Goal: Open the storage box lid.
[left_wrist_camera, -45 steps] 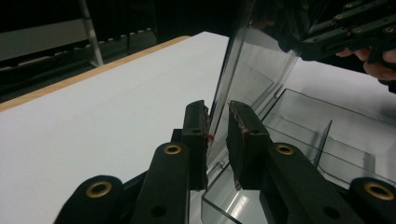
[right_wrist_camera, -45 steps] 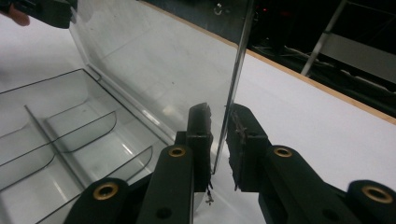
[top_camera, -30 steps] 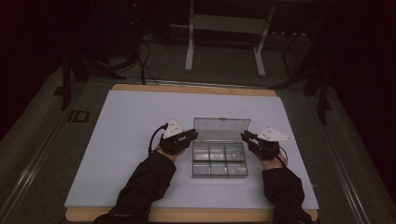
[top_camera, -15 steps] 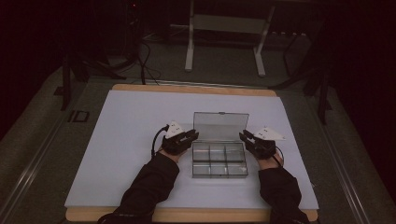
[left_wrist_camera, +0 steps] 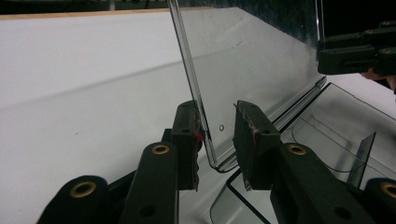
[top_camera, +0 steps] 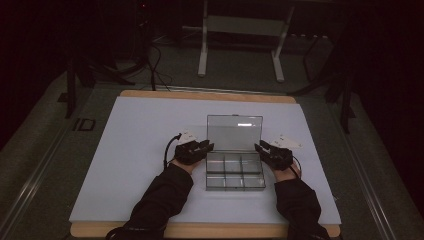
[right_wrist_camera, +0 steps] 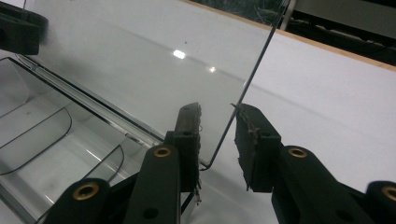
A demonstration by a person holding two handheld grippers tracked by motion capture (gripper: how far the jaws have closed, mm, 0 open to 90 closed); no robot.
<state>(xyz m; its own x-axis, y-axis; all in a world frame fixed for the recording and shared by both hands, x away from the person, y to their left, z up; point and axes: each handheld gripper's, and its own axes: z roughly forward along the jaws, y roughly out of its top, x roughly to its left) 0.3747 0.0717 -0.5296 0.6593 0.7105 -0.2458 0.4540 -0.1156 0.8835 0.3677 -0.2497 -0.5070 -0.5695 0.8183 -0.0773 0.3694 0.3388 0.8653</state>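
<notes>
A clear plastic compartment box (top_camera: pixel 235 171) sits on the white table (top_camera: pixel 140 135), toward the near edge and a little right of centre, with its lid (top_camera: pixel 235 132) standing upright on the hinge at the box's far side. The left gripper (top_camera: pixel 200 148) is at the lid's left edge and the right gripper (top_camera: pixel 264 149) at its right edge. In the left gripper view the jaws stand apart astride the lid's edge (left_wrist_camera: pixel 194 93), the left pad touching or nearly touching it, the other clear; in the right gripper view the jaws also straddle the lid's edge (right_wrist_camera: pixel 243 88) with a gap on each side, so neither is clamped yet. Judging from this, the lid is fully raised and what remains is either to swing it down shut or let it go; I can't tell which. The six compartments look empty, though the dim light makes that uncertain. Nothing else lies on the table to obstruct; beyond the far edge stand a metal frame (top_camera: pixel 240 40) and cables (top_camera: pixel 150 65) on the floor.
</notes>
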